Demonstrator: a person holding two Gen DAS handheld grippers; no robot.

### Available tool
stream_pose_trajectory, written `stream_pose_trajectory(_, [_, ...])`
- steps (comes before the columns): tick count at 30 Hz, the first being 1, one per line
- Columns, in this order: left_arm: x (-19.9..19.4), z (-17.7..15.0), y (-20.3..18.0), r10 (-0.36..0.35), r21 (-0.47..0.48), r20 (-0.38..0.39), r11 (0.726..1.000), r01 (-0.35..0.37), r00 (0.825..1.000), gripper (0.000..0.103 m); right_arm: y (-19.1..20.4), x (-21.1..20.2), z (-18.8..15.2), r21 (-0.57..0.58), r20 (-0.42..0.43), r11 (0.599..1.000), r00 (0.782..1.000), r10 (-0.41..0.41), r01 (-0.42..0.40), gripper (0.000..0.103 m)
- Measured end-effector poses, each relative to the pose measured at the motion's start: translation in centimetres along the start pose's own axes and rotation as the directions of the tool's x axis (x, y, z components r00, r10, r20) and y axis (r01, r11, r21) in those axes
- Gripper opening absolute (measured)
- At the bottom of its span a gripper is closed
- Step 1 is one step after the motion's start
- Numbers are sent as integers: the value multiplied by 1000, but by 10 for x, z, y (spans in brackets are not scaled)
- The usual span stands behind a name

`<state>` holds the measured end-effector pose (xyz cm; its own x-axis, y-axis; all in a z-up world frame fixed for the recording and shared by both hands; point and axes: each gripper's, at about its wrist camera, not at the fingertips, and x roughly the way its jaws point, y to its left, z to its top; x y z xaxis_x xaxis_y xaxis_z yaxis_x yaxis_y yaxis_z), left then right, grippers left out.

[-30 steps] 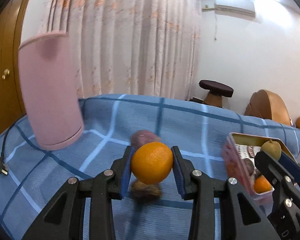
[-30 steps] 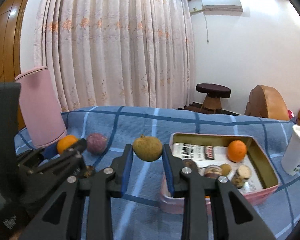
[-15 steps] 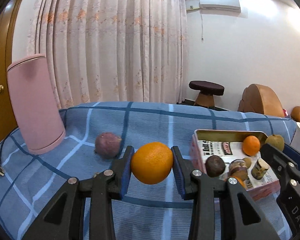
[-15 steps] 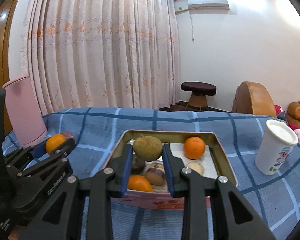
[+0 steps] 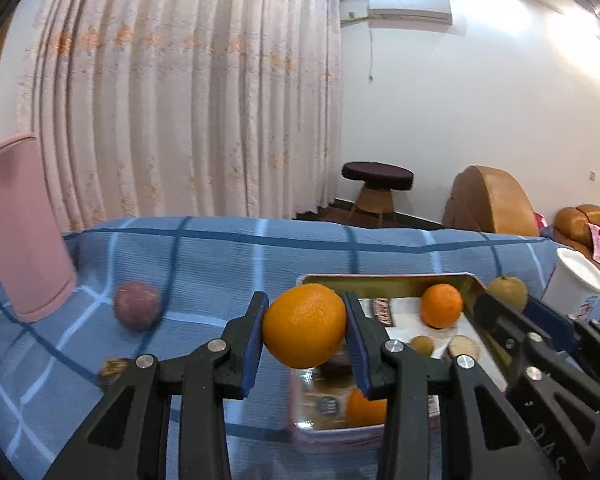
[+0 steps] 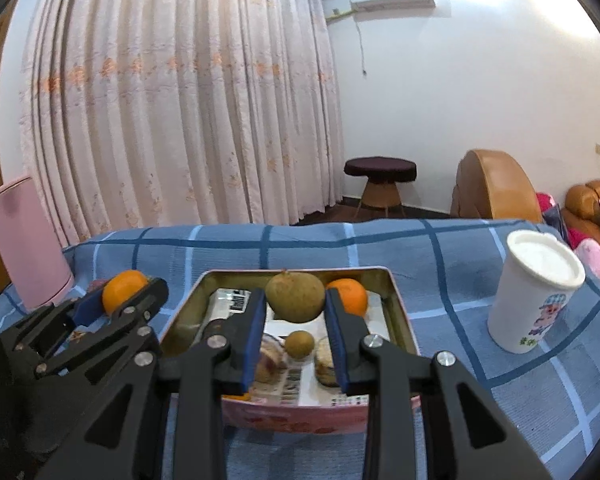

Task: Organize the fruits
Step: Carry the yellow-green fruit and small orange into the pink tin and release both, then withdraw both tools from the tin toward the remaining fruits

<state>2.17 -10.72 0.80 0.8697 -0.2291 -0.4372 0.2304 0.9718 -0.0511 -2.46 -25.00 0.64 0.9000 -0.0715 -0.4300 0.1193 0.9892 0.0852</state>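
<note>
My left gripper (image 5: 305, 326) is shut on an orange (image 5: 305, 325) and holds it in the air over the left end of the pink tin box (image 5: 388, 280). My right gripper (image 6: 296, 298) is shut on a brownish-green pear (image 6: 296, 297) and holds it above the middle of the tin box (image 6: 400, 308). The tin holds a small orange (image 5: 441, 305), another orange at its near end (image 5: 366, 406), a small round brown fruit (image 6: 299, 343) and other pieces. A purple passion fruit (image 5: 137, 306) lies on the blue checked cloth, left of the tin.
A tall pink cylinder (image 5: 18, 224) stands at the far left. A white paper cup (image 6: 534, 290) stands to the right of the tin. A small dark item (image 5: 114, 366) lies on the cloth near the left gripper. The cloth's far edge drops off toward curtains and a stool.
Both grippers have moved right, each with its fruit. The left one has come from the passion fruit to the tin's left end; the right one has come from beside the tin to over it.
</note>
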Motion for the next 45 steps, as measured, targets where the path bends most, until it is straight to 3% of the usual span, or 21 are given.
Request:
stream_pose_trajectory(8, [23,1,-23,-27,37,-45,999,29,999,40,-38,24,3,164,-69,979,989,134,-121,33])
stream_pose_trajectory(16, [32,0,-26,-21,44,-79,999,25,997,40,-43,37,-1,193,-117,976,985,123,-100,33])
stream_pose_trajectory(21, [30,-2,-26,-6,46,-76,999,10,997,42,-46,31,-2,192,-100,979,992,82,-62,51])
stream_pose_trajectory(22, [28,-2,-24,-7,42,-73,999,10,997,47,-49,30,-2,206,-94,977,993,78,-57,54])
stream_pose_trajectory(23, [27,-3,-24,-9,41,-73,999,12,997,61,-52,27,-1,225,-81,972,993,83,-62,65])
stream_pose_trajectory(24, [25,-4,-24,-14,41,-71,999,17,997,68,-54,26,-1,236,-70,970,994,83,-64,73])
stream_pose_trajectory(25, [22,-4,-24,-18,43,-59,999,21,998,76,-55,22,0,243,-50,968,996,77,-62,76])
stream_pose_trajectory(29, [8,-4,-30,7,90,15,996,-8,1000,77,-50,16,2,213,-22,976,999,44,-39,82])
stream_pose_trajectory(35, [9,-5,-21,36,68,7,997,-36,999,77,-43,11,3,166,7,986,1000,4,-5,83])
stream_pose_trajectory(39, [6,-6,-15,47,57,16,997,-48,999,77,-43,4,2,169,64,985,997,-47,36,96])
stream_pose_trajectory(45, [5,-9,-13,60,60,9,996,-60,998,77,-37,4,1,135,82,988,993,-82,70,98])
